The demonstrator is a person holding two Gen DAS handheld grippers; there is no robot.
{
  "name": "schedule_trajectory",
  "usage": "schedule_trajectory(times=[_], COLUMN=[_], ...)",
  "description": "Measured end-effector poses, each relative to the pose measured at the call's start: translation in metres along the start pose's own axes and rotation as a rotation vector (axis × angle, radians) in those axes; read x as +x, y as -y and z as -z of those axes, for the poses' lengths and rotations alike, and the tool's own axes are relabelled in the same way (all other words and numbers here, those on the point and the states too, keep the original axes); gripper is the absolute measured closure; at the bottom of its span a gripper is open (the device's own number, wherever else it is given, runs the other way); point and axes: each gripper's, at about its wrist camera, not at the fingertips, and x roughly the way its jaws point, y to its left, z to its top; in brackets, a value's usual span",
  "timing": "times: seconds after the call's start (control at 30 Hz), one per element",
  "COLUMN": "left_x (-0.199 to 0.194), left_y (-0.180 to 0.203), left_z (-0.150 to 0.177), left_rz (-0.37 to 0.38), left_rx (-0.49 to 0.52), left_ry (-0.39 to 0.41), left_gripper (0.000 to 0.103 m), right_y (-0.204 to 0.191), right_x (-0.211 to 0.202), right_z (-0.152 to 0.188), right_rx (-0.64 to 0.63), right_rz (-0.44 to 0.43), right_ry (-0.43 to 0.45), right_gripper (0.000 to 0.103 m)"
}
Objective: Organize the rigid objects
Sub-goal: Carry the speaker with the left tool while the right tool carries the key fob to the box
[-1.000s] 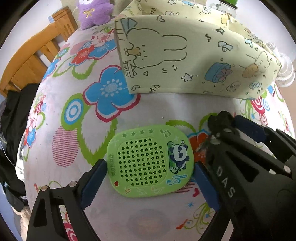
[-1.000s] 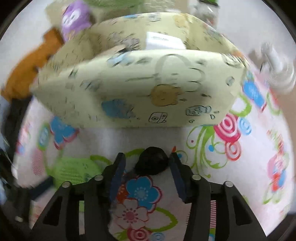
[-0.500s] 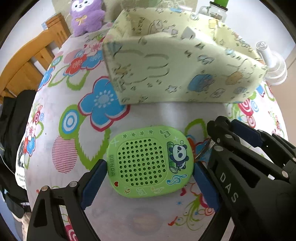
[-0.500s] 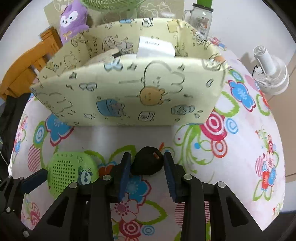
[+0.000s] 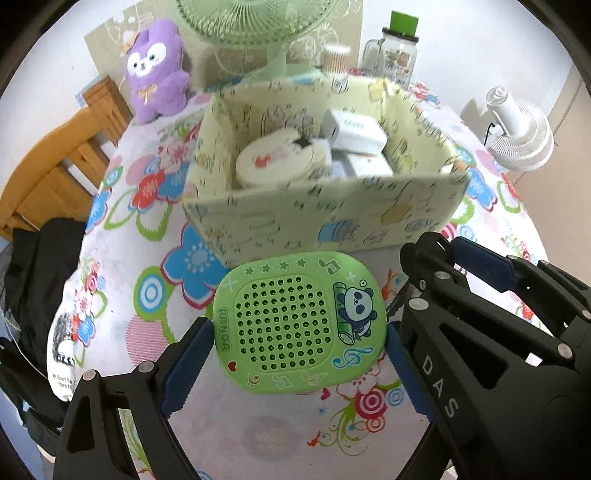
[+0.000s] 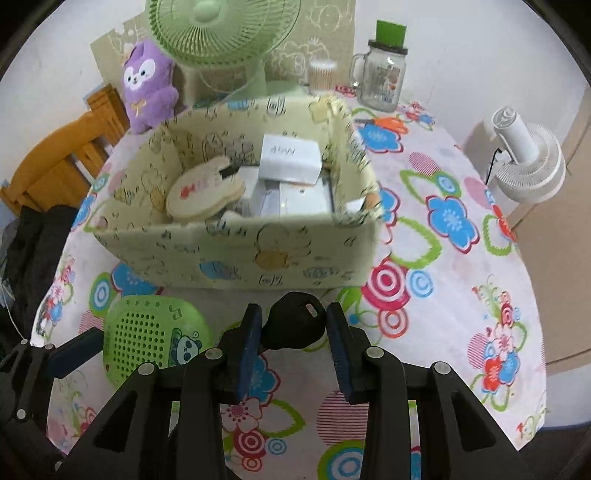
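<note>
My left gripper (image 5: 299, 332) is shut on a green panda speaker (image 5: 301, 321) and holds it above the floral tablecloth, in front of the pale yellow fabric storage box (image 5: 325, 221). My right gripper (image 6: 293, 325) is shut on a black key fob (image 6: 295, 325), also lifted, in front of the box (image 6: 240, 266). The box holds a round cream case (image 6: 205, 194) and white boxes (image 6: 290, 158). The speaker (image 6: 155, 332) and left gripper also show at lower left in the right wrist view.
Behind the box stand a green fan (image 6: 218, 33), a purple plush toy (image 6: 147, 85), a glass jar with green lid (image 6: 384, 70) and a cotton swab tub (image 6: 322, 74). A white small fan (image 6: 528, 162) is at right. A wooden chair (image 5: 55, 162) with dark clothing is left.
Both grippers have risen with their objects, so the inside of the box has come into view. The speaker and the fob have left the tablecloth.
</note>
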Motion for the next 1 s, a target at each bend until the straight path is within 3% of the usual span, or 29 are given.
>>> schedule_trajectory(times=[0.57,1.0], left_x=[-0.054,-0.071], left_y=[0.019,0.016], left_z=[-0.016,-0.033], left_rz=[-0.019,0.003], left_rx=[0.022,0.037], left_ry=[0.101,0.15], left_gripper=[0.009,0.009], right_y=[0.011,0.009], right_x=[-0.055,-0.076], right_z=[-0.026,-0.044], right_rx=[-0.012,-0.004], right_rz=[-0.018,-0.02], right_ry=[0.067,0.106], right_gripper=[0.064,0.064])
